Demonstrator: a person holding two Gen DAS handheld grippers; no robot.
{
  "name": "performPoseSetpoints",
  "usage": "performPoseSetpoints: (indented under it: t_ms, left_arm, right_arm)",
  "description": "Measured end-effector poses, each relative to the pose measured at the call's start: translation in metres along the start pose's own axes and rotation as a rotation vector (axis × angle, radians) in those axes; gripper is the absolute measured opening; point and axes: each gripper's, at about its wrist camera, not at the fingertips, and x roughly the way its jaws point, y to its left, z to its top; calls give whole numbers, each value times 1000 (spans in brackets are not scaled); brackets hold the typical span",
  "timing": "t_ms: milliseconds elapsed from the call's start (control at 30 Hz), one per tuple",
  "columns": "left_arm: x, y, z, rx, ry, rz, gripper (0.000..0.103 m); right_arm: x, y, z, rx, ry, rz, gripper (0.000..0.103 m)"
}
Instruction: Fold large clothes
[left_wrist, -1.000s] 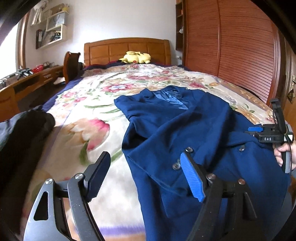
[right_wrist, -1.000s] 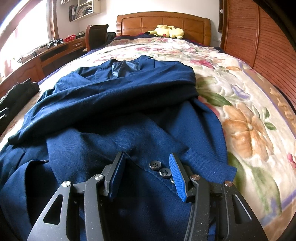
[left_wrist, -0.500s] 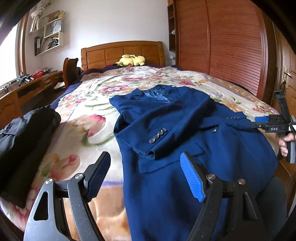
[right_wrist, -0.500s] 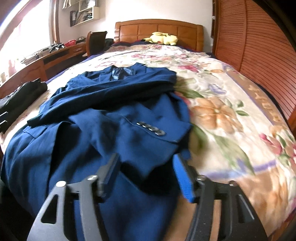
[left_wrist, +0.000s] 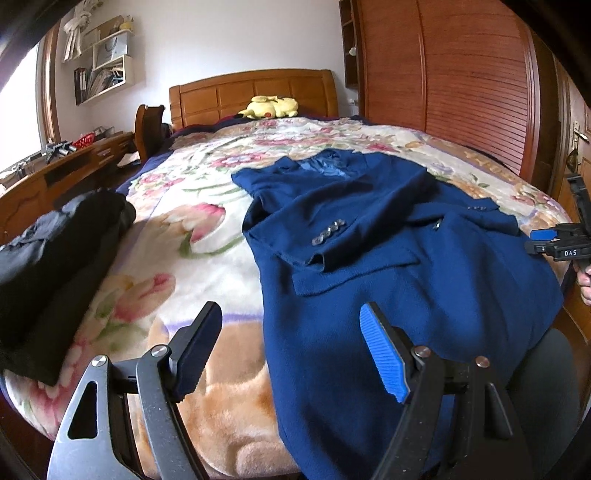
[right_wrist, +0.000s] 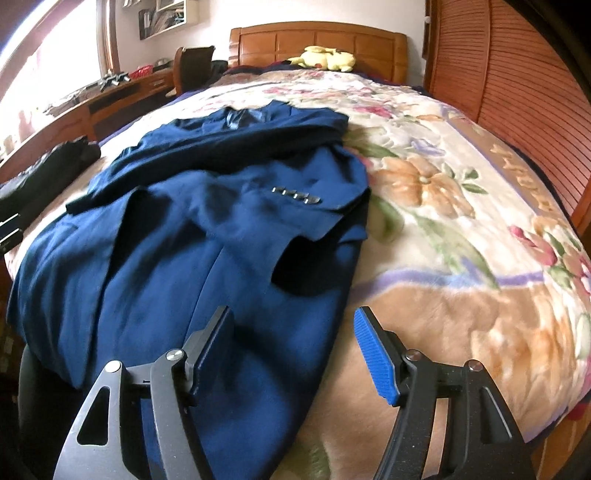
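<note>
While both sleeves lie folded across the navy blue wool blazer (left_wrist: 369, 258) at 12 o'clock on the floral fleece blanket (left_wrist: 177, 236), left gripper (left_wrist: 291, 350) and right gripper (right_wrist: 293, 350) hang apart, empty. Next, probably: clamp hem at 6 o'clock, fold toward collar.

Home bedroom, bed (left_wrist: 207, 236), wooden headboard (left_wrist: 251, 92), wardrobe (left_wrist: 461, 74)

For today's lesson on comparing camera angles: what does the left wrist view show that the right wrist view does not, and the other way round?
Only the left wrist view shows the right gripper from the side, a hand holding it, and a door handle. Only the right wrist view shows the blanket's right side beyond the jacket. Both show the blue jacket with sleeves folded in, the black clothes, and the yellow plush toy.
</note>
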Motion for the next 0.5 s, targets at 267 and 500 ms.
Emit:
performPoseSetpoints:
  t_ms: [267, 500]
  left_arm:
    - [7, -5, -12, 0, 36, -2, 78]
    - [11, -5, -21, -8, 65, -21, 77]
  right_arm:
    - [-5, 1, -11, 9, 6, 25, 69]
    - [-5, 5, -16, -3, 17, 46, 64]
